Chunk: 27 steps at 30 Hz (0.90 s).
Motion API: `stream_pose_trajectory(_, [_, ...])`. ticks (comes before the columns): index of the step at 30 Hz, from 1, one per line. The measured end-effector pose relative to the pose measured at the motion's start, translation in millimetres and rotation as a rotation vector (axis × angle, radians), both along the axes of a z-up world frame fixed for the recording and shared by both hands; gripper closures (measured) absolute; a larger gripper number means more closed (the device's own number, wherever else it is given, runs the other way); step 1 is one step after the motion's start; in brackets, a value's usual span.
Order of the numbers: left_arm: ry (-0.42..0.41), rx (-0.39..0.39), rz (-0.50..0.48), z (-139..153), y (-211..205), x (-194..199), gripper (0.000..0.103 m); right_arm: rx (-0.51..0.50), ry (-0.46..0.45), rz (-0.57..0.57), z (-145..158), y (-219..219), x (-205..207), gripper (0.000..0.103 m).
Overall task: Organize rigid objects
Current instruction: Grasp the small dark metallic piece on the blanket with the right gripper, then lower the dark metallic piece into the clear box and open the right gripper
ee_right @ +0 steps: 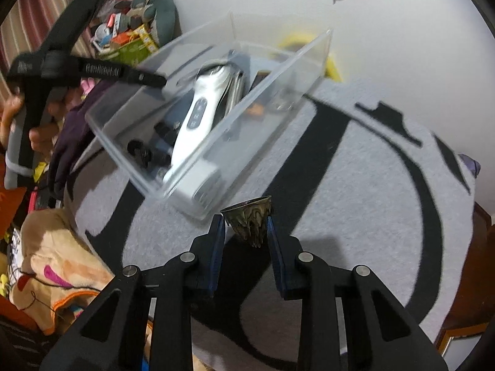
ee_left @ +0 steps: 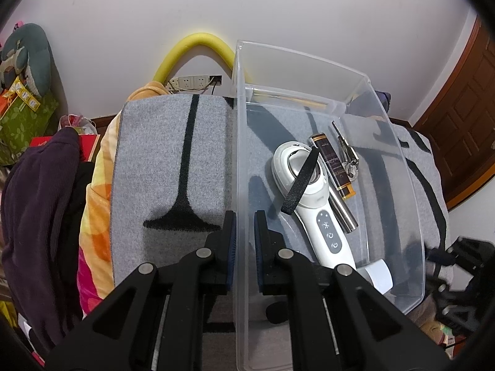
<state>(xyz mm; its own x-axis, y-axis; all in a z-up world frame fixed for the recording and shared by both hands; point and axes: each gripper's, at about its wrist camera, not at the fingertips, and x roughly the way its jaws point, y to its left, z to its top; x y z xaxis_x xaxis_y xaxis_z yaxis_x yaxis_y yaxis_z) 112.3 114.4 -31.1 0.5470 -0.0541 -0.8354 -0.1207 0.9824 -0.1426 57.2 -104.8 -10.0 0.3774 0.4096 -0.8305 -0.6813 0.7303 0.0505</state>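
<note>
Fingers of our left gripper [ee_left: 244,241] pinch the clear bin [ee_left: 411,185] wall; our right gripper [ee_right: 246,232] clasps a small bronze cup [ee_right: 249,221].

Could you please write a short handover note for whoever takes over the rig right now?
Left gripper: shut on the near wall of the clear bin, holding it on the grey blanket.
Right gripper: jaws around the small dark metal cup, which stands outside the bin; whether the pads press on it I cannot tell.
Done: white handheld device, dark tube, steel cylinder and keys lie in the bin.
Left: move the cup into the bin.
</note>
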Motion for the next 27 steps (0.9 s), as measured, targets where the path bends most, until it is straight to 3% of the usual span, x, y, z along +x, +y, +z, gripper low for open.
stream_pose_trajectory(7, [-0.001,-0.001,0.000,-1,1,1,0.094,0.093,-0.100,-0.052,50,-2,19,0.078])
stream_pose_trajectory(13, [-0.002,0.001,0.000,-1,1,1,0.094,0.153,-0.124,-0.049,70,18,29,0.078])
stream_pose_trajectory(27, [-0.004,0.003,0.000,-1,0,1,0.094,0.111,-0.065,-0.004,41,65,42,0.077])
